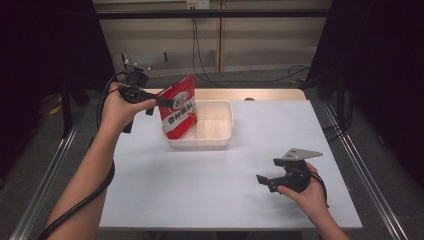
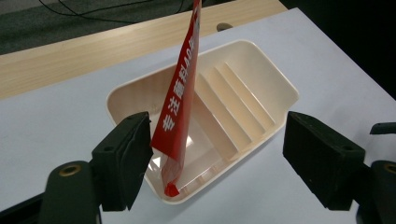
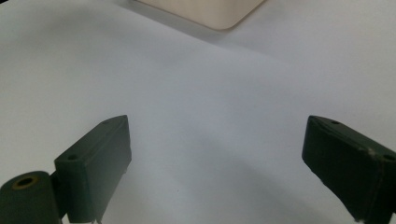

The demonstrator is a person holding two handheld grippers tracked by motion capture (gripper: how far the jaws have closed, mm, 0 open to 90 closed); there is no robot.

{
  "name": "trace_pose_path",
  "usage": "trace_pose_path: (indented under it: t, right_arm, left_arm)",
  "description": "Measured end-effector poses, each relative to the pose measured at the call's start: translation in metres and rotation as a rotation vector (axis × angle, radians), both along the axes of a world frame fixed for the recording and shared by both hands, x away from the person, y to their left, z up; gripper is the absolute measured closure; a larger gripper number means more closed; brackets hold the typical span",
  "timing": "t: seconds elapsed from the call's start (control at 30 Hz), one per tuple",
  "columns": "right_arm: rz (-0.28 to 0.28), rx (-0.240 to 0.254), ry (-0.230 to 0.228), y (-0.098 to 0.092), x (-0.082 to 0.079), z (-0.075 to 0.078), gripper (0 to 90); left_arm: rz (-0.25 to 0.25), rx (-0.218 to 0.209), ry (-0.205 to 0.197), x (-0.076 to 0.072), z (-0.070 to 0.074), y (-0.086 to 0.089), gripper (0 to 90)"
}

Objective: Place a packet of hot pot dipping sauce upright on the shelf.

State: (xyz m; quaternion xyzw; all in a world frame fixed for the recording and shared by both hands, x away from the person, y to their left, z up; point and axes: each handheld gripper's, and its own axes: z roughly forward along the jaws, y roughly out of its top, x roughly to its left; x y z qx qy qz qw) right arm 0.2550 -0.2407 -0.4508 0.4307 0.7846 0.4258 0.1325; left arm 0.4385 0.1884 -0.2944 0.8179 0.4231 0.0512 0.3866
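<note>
The red packet [image 1: 178, 107] stands on edge in the near-left corner of the cream tray [image 1: 223, 137], tilted and leaning, and from where I stand it looks ready to flop. The left gripper [image 2: 217, 156] hangs just over that corner of the tray with its jaws spread wide; one pad sits right against the packet's face, the other well clear of it, so nothing is pinching the packet. A nudge from that near pad could tip it flat into the tray or over the rim onto the white table [image 1: 200, 190]. The right gripper [image 1: 280, 175] rests well away from the tray, toward the person, jaws apart and empty. I count one packet, one tray, two grippers.
</note>
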Motion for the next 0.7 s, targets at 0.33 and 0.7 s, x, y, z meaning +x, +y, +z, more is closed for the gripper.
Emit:
trace_pose_path:
  t: [0.33, 0.7]
  right_arm:
    - [-0.001, 0.001, 0.0, 0.0, 0.0, 0.0, 7.7]
    - [0.005, 0.0, -0.002, 0.0, 0.0, 0.0, 7.7]
  left_arm:
    - [0.022, -0.029, -0.001, -0.008, -0.011, 0.004, 20.5]
    - [-0.003, -0.01, -0.001, -0.017, -0.024, 0.013, 17.9]
